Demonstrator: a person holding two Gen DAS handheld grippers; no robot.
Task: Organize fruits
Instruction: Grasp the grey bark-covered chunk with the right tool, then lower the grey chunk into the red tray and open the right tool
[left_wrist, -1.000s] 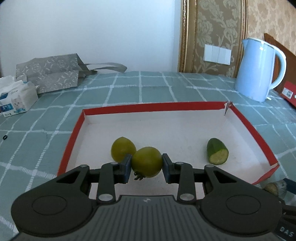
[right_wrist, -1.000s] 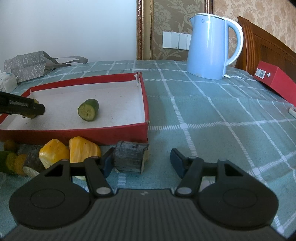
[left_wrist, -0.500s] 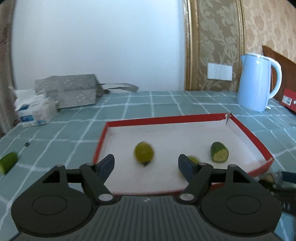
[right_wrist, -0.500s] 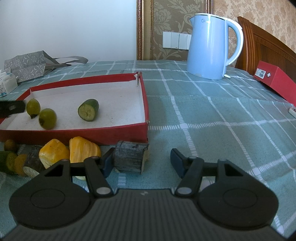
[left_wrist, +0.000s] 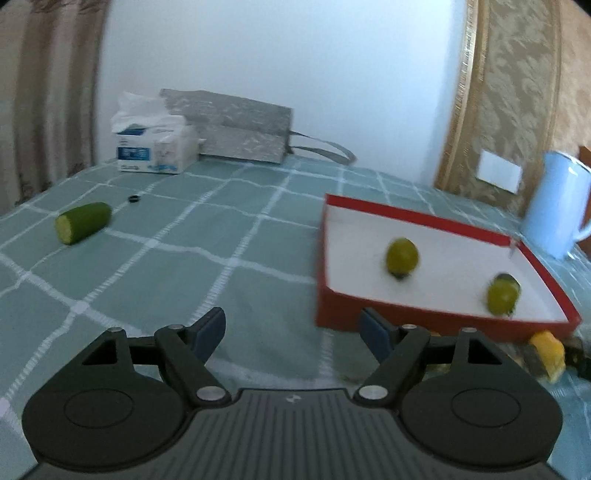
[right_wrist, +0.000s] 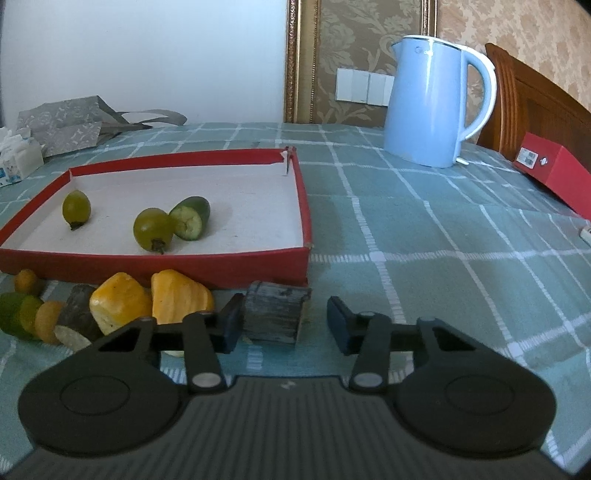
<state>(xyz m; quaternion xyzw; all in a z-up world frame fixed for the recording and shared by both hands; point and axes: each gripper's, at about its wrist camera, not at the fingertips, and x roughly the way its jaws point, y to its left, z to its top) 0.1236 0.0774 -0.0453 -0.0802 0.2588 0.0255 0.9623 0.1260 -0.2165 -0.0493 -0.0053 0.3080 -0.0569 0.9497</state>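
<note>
Left wrist view shows the left gripper (left_wrist: 291, 334) spread wide and empty over bare cloth left of the red tray (left_wrist: 436, 317), while the right gripper (right_wrist: 284, 325) gapes empty beside a gray block (right_wrist: 275, 314), three fruits (right_wrist: 153, 228) lying in the tray.

- Soft, even daylight is seen in both views.
- The left wrist view is smeared by blur.
- Edges are bent by fisheye distortion.

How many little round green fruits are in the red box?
2. One green fruit sits near the red box's left end; the other rests mid-box beside the cucumber piece. None seem hidden.
</note>
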